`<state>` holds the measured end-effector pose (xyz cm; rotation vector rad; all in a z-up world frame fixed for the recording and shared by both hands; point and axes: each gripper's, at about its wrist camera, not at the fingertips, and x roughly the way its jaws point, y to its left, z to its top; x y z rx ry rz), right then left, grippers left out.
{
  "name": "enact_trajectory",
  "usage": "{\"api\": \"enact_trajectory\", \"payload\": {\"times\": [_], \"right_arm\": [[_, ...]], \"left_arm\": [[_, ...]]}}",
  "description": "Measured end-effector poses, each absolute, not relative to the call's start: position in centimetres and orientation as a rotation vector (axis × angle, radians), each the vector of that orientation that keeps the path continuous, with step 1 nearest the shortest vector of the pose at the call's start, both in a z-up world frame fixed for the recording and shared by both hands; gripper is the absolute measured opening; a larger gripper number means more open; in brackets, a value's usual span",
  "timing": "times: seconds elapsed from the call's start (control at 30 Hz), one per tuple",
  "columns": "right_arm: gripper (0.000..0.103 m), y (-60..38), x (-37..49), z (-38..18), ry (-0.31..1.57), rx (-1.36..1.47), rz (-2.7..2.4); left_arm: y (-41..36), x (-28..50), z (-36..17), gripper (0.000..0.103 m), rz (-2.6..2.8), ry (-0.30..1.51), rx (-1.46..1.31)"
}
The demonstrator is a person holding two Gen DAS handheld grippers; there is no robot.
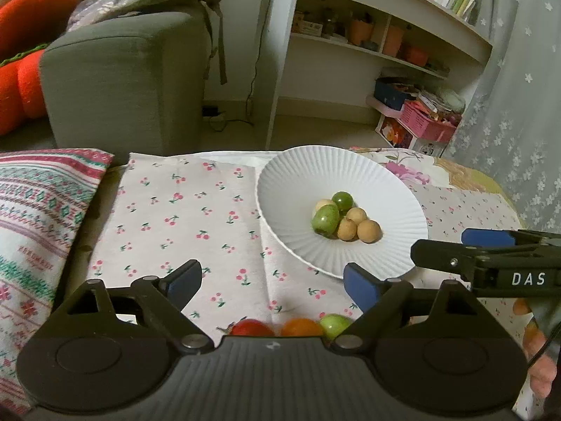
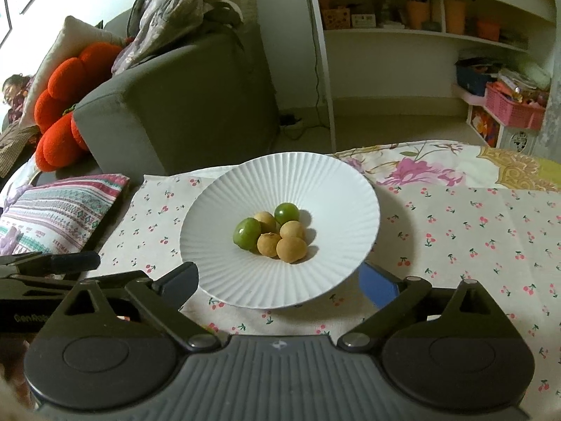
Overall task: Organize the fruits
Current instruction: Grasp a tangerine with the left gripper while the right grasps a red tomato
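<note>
Left wrist view: the left claw (image 1: 271, 282) is released, fingers wide apart, nothing between them. It hangs over the cherry-print cloth (image 1: 175, 217) on the table, near side of the white plate (image 1: 298, 175). In the plate's dip: two green fruits (image 1: 326, 221) and a cluster of tan round fruits (image 1: 368, 231), all touching. Three loose fruits sit on the cloth just below the claw, well short of the plate and half hidden by the claw body: a red one (image 1: 251, 327), an orange one (image 1: 301, 327), a small green one (image 1: 335, 324). The right claw (image 1: 487, 245) enters from the right, beside the plate's near-right rim; from here I cannot tell its state.

Right wrist view: the right claw (image 2: 278, 280) is released, fingers spread either side of the plate's near rim, empty. Plate (image 2: 280, 172) straight ahead, same six fruits piled in the middle. The loose three are not visible here.

Step, as a judgement: part-way through, plate holds some fruit, three left to move. Next move likely calls for the left claw to drop and pull back toward the loose fruits, then clench on one.

Fruits are near round, no clear long axis; which way they point cannot be told.
</note>
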<state>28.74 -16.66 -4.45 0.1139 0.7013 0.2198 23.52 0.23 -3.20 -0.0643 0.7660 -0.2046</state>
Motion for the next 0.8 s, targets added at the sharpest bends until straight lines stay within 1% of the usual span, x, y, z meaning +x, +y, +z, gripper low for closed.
{"api": "enact_trajectory", "payload": {"times": [0.07,0.2,0.4,0.53,0.63,0.67,0.73,0.8], "right_arm": [[0.098,-16.5,28.4,-4.2,0.701,0.106,0.228],[0.097,-15.9,27.7,-3.9,0.696,0.083,0.247],[0.090,-15.1,27.1,-4.4,0.736,0.090,0.300],[0.079,-14.1,26.9,-5.2,0.781,0.081,0.342],[0.074,-13.3,26.5,-5.6,0.812,0.078,0.383],[0.069,-13.1,26.4,-5.8,0.821,0.072,0.391],[0.064,-12.7,26.3,-6.0,0.832,0.057,0.405],[0.062,-12.6,26.3,-6.4,0.847,0.055,0.417]], "left_arm": [[0.9,23.1,-3.1,0.083,-0.196,0.763,-0.072],[2.5,22.2,-3.2,0.083,-0.164,0.765,-0.095],[5.1,20.8,-4.3,0.083,-0.123,0.791,-0.162],[5.7,19.9,-4.9,0.083,-0.117,0.803,-0.159],[5.6,19.5,-5.3,0.082,-0.124,0.811,-0.142],[5.5,19.5,-5.4,0.081,-0.134,0.816,-0.136],[5.3,19.3,-5.6,0.080,-0.145,0.822,-0.127],[5.2,19.4,-5.9,0.077,-0.157,0.836,-0.116]]}}
